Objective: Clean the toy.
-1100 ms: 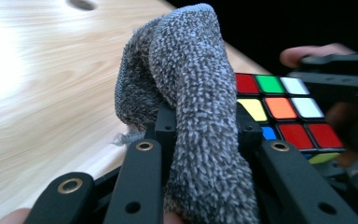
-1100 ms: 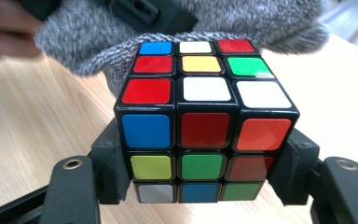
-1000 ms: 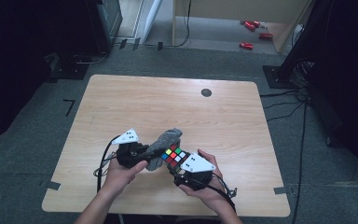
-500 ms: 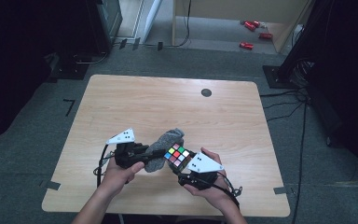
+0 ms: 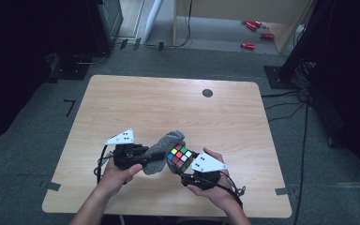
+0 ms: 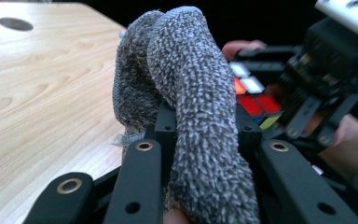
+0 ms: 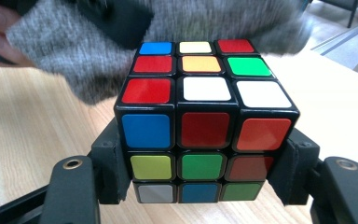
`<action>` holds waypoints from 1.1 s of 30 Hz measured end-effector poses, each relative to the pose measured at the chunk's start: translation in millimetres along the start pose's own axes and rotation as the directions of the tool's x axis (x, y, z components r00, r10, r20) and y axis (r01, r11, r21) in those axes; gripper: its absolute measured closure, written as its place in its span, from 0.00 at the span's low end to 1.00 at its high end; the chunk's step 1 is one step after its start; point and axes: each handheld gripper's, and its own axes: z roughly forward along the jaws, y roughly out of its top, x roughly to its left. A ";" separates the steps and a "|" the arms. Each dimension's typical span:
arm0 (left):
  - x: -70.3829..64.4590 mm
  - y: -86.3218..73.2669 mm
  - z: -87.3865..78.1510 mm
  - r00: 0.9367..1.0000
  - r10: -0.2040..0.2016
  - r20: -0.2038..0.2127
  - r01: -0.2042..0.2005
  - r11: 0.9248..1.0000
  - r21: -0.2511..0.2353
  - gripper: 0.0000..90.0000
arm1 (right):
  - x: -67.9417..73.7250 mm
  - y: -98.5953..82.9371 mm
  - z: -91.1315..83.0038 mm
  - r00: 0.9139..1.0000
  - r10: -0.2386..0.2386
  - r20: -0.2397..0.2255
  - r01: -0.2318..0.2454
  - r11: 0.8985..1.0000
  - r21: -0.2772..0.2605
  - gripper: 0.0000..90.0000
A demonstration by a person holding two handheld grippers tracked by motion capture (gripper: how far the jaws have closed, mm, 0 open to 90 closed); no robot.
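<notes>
Near the front edge of the light wooden table (image 5: 136, 103), the person is holding two black two-jaw grippers close together, each topped by a grey three-cornered plate. Between the jaws of the right gripper (image 7: 200, 154) a scrambled colour-tiled puzzle cube with black edges (image 7: 205, 126) is sitting squarely, and the jaws are pressing on its two opposite lower sides, so this gripper is pinching the cube. The cube's top face is showing red, white, blue, yellow and green tiles, and its near face is showing blue, red, orange, yellow-green and green ones.

The left gripper (image 6: 200, 130) is clamping a fuzzy grey knitted cloth (image 6: 186, 93), which is bunching up between its jaws and rising well above them in a thick fold. In the high view, the left gripper (image 5: 143, 157) is lying just left of the right gripper (image 5: 180, 166), and the grey cloth (image 5: 166, 146) is reaching from the left jaws across to the cube (image 5: 179, 157), touching its far side. In the right gripper view the cloth (image 7: 74, 56) is hanging just behind and beside the cube's far edge. The person's left hand (image 5: 117, 173) and right hand (image 5: 211, 187) are gripping the handles from below.
</notes>
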 end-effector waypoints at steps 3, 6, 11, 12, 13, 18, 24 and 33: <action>1.4 -1.9 2.2 1.000 0.009 0.009 -0.009 1.000 0.023 0.79 | 1.3 1.3 -0.3 1.000 -0.002 -0.013 0.002 1.000 -0.012 0.39; 0.9 -4.6 8.4 1.000 0.025 0.003 -0.025 0.997 0.074 0.78 | 2.1 4.9 -4.4 1.000 -0.007 -0.007 0.007 0.999 -0.032 0.39; -2.7 -3.1 8.0 0.999 0.038 -0.021 -0.037 0.997 0.061 0.78 | -0.9 5.1 -6.7 1.000 0.008 -0.009 -0.008 0.999 -0.037 0.39; -2.7 -1.9 5.6 0.999 0.032 -0.014 -0.032 0.999 0.040 0.78 | -1.0 3.5 -4.8 1.000 0.004 -0.012 -0.004 1.000 -0.025 0.39; -2.4 -0.4 2.0 1.000 0.022 0.000 -0.022 1.000 0.013 0.78 | -0.7 2.4 -3.3 1.000 0.002 -0.014 -0.002 1.000 -0.016 0.39; 1.0 -0.3 -2.2 0.999 -0.001 0.038 0.002 1.000 -0.012 0.78 | 1.3 -0.2 2.1 1.000 -0.009 -0.022 0.010 1.000 0.013 0.39; 2.7 -3.8 5.9 0.997 -0.004 0.072 -0.001 0.998 0.065 0.77 | -2.4 3.1 -5.1 1.000 0.002 0.002 -0.002 1.000 -0.019 0.39; 0.4 -0.5 -1.7 0.998 0.000 0.063 0.001 1.000 -0.016 0.76 | -6.6 2.0 -6.3 0.999 0.029 -0.016 -0.030 0.999 -0.021 0.39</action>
